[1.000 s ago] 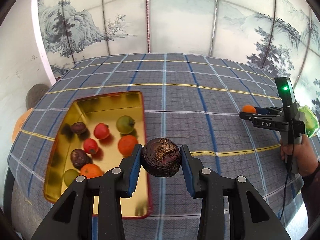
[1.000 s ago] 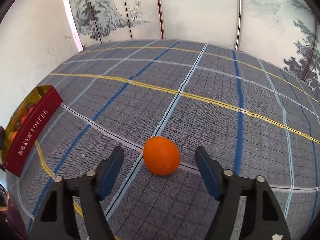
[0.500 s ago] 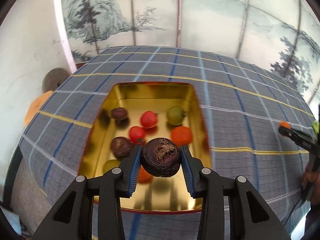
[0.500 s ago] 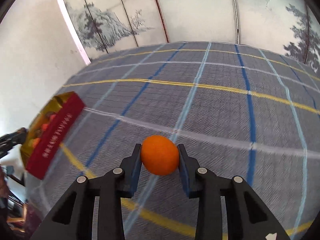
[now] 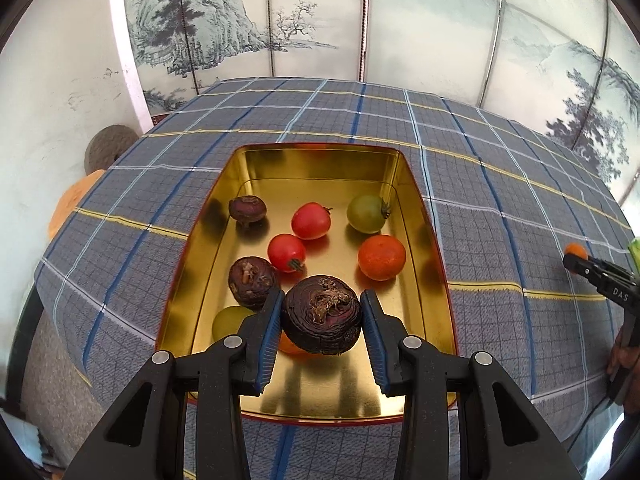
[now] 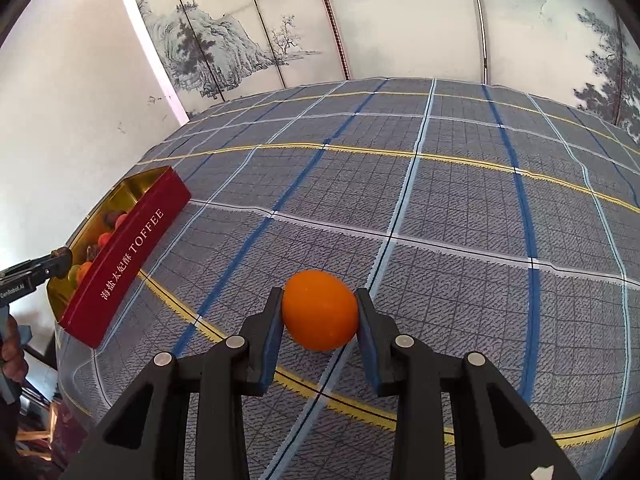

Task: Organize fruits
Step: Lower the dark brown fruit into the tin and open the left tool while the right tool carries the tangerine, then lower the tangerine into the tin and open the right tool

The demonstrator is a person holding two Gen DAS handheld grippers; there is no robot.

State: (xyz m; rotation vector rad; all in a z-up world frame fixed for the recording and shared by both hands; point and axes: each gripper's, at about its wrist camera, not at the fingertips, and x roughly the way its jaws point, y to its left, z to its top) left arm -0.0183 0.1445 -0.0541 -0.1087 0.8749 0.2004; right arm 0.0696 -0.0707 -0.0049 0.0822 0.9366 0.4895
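My left gripper (image 5: 322, 316) is shut on a dark brown water chestnut (image 5: 322, 314), held over the near half of a gold tin (image 5: 430, 240). Inside the tin lie two red tomatoes (image 5: 311, 221), a green tomato (image 5: 366, 213), an orange fruit (image 5: 381, 257), two more chestnuts (image 5: 252, 282) and a green fruit (image 5: 230, 320). My right gripper (image 6: 320, 312) is shut on a small orange fruit (image 6: 320, 310), lifted above the plaid cloth. The tin's red side (image 6: 128, 256) reads TOFFEE at the left of the right wrist view, with the left gripper (image 6: 60, 260) over it.
A grey plaid tablecloth (image 5: 500, 200) covers the table. A painted folding screen (image 5: 400, 20) stands behind it. A white wall (image 5: 60, 80) is at the left, with a round grey thing (image 5: 108, 148) and an orange thing (image 5: 70, 204) beyond the table's left edge. A hand (image 5: 624, 354) holds the right gripper (image 5: 574, 258).
My right gripper shut on the orange and lifted it off the cloth. My left gripper carried the chestnut leftward, from beside the tin's right rim to over its inside.
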